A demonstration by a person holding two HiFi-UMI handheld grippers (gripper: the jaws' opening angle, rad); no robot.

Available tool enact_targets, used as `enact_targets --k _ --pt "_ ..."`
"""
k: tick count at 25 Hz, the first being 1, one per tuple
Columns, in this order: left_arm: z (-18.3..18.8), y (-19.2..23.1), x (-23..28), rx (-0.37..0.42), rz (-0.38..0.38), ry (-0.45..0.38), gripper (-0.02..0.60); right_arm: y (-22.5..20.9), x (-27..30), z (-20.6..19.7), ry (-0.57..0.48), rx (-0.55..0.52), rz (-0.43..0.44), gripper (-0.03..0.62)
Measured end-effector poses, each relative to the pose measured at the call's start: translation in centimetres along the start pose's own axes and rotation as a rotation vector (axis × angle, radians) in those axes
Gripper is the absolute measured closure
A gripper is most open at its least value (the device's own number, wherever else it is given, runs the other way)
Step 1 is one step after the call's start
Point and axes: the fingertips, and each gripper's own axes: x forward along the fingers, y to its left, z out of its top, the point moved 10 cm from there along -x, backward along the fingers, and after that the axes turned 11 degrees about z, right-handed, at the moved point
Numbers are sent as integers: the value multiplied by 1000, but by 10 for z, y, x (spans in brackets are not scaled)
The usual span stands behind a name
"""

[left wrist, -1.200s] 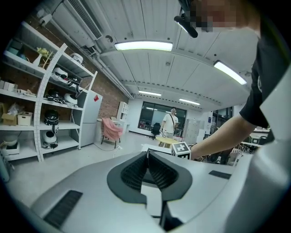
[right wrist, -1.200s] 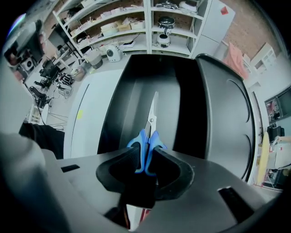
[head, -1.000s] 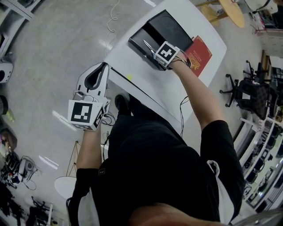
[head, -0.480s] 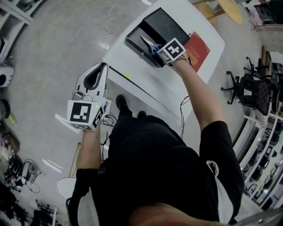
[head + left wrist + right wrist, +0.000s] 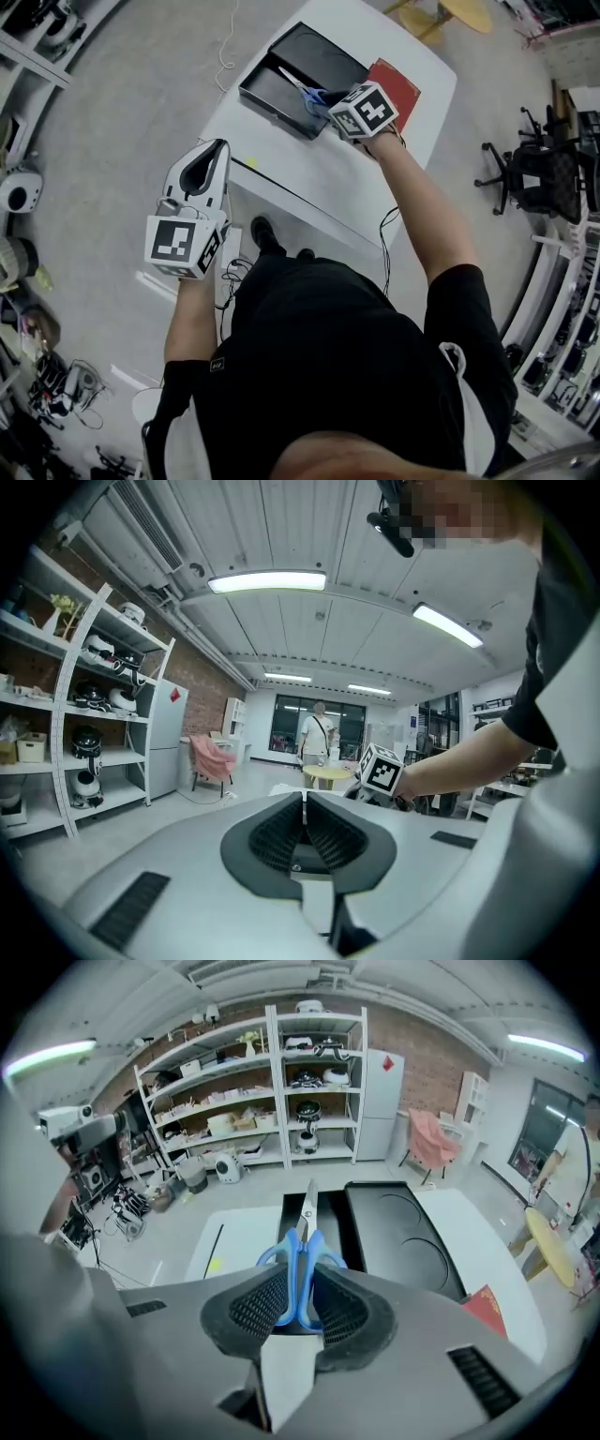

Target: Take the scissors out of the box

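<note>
As right tongs [image 5: 300, 1271] grip, scissors [image 5: 306, 1218] point toward box [image 5: 403, 1232].

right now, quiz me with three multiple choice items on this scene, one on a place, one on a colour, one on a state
1. Where does the red booklet lie?
A) on the white table, next to the black box
B) inside the box
C) on the floor

2. What colour are the handles of the scissors?
A) red
B) blue
C) yellow

3. What is the state of the right gripper?
A) open and empty
B) out of sight
C) shut on the scissors

Answers:
1 A, the head view shows it flat on the tabletop beside the box.
2 B, blue loops show in the right gripper view.
3 C, its jaws have just been closing and the pads press on the handles between them.
</note>
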Motion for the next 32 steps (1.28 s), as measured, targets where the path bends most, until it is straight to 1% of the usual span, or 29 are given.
enact_targets --k 4,11,21,25,28,32 --pt "14 -35 -9 31 -17 -16 555 12 -43 -18 -110 5 14 494" --pt "33 -102 -27 77 -38 -42 555 40 -132 -63 -332 14 35 494" --pt "51 -189 -60 115 -58 -71 555 81 -259 -148 -597 18 21 494" --pt "58 -209 -72 128 -69 -71 555 98 -303 -179 -701 25 13 494" --pt "66 -215 -77 140 -74 -70 555 111 -333 -197 -782 27 -3 494" --pt "77 -213 -78 151 -82 -86 555 130 -365 -220 -957 18 6 494"
